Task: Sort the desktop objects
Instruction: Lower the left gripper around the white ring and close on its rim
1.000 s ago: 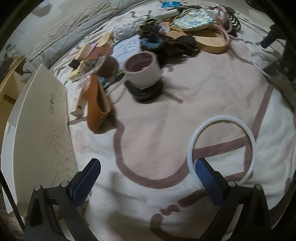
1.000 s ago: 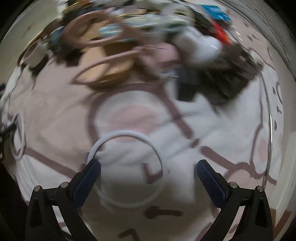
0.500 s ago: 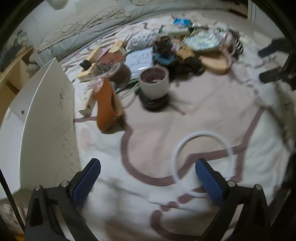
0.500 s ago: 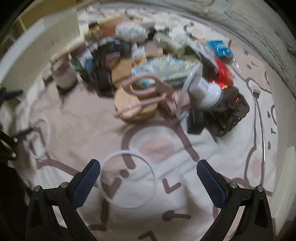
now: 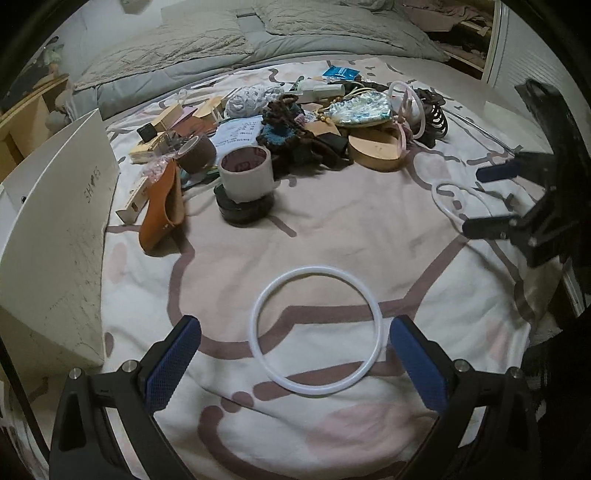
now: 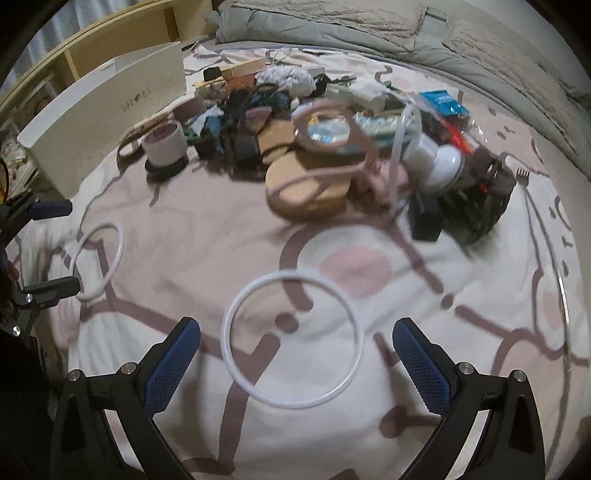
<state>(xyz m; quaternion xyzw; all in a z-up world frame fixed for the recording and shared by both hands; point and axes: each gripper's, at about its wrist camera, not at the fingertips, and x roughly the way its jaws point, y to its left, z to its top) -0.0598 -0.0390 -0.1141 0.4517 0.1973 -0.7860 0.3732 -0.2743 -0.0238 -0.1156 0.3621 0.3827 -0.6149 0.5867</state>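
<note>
Two white rings lie flat on a white and pink patterned blanket. In the left wrist view one white ring [image 5: 316, 268] lies just ahead of my left gripper [image 5: 294, 325], centred between its open blue pads with nothing held. The right gripper [image 5: 480, 199] shows at the right edge, open beside the second ring [image 5: 436, 199]. In the right wrist view that ring [image 6: 224, 339] lies between the fingers of my open right gripper [image 6: 295, 326]. The left gripper [image 6: 74, 247] stands open at the far left by its ring [image 6: 120, 243].
A heap of mixed small objects [image 5: 314, 122] fills the far side, with a white cup on a black base [image 5: 245, 177], an orange pouch [image 5: 162, 210] and an oval wooden box [image 5: 376, 147]. A white shoebox [image 5: 62, 221] stands left. A grey duvet [image 5: 258, 33] lies behind.
Both grippers have drawn back and risen, staying open. Each ring, earlier off to one side near a finger, now sits centred between its gripper's fingers. More of the room shows.
</note>
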